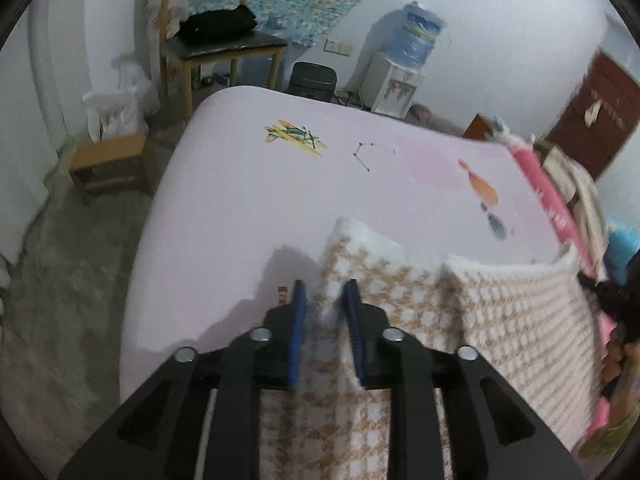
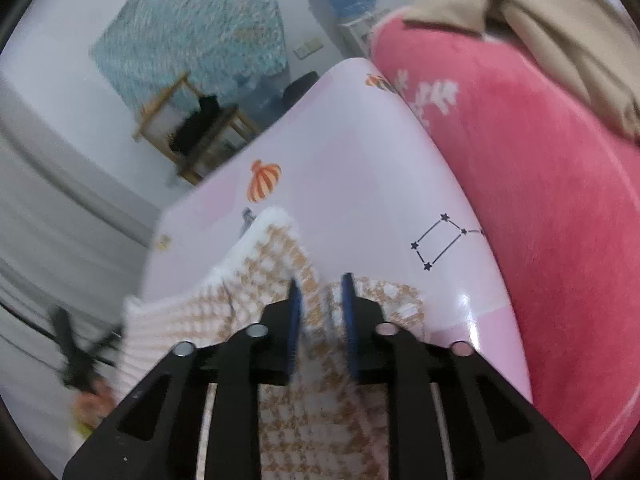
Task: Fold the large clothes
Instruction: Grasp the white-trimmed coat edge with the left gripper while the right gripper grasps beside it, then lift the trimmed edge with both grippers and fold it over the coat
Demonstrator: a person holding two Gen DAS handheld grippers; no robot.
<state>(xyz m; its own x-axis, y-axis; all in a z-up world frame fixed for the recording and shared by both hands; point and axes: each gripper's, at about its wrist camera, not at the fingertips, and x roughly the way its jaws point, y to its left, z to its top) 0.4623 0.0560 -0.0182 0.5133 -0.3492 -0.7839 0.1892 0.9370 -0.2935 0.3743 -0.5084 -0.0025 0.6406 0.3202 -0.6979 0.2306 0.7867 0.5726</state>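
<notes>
Left wrist view: left claw (image 1: 325, 294) stands released, pads parted, a ridge of the houndstooth garment (image 1: 420, 320) between them, lying on the pink surface (image 1: 248, 200). Right wrist view: right claw (image 2: 320, 286) likewise released astride the garment (image 2: 280, 264).

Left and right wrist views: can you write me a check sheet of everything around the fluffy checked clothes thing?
Surface: pink printed cover.
Job's things: brown-and-white checked knit, lying on it.
Clutter: pink blanket with beige cloth on top, beside the cover.
Grippers: left gripper and right gripper, jaws apart, knit between them.
Cables: dark wires on the floor by the water dispenser.
Surroundings: wooden chair, stool, brown door.
</notes>
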